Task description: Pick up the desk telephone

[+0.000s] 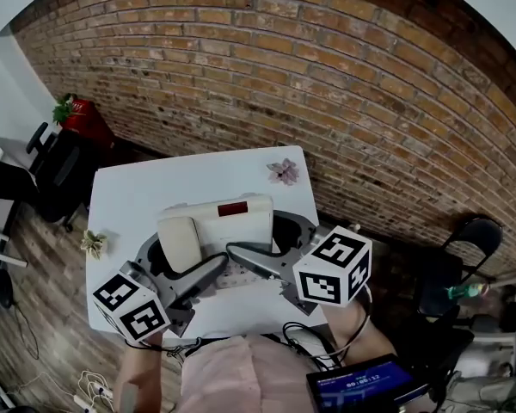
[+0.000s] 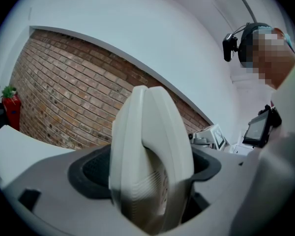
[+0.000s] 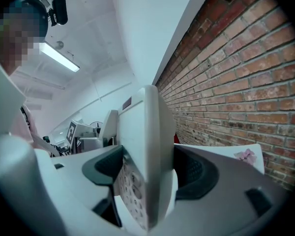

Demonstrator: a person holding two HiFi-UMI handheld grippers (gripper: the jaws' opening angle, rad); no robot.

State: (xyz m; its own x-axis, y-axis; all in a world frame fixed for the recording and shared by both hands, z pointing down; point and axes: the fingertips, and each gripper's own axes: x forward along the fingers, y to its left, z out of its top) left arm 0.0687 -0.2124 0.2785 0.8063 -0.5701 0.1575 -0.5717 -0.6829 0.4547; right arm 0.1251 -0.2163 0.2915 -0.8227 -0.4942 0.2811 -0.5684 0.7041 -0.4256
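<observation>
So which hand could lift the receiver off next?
Probably the left: the left gripper clamps the handset end of the desk telephone; the right gripper holds the keypad side.

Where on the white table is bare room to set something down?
Bare: the far strip of the table beyond the telephone, left of the pink flower. Crowded: the near side, where left claw and right claw grip the telephone.

A desk telephone (image 1: 228,222) of smooth, matt off-white plastic, and a smooth white table (image 1: 138,188). The far brick wall (image 1: 327,84) is rough; the right gripper (image 3: 147,173) is matt grey plastic with dark, finely textured pads (image 3: 201,173).
</observation>
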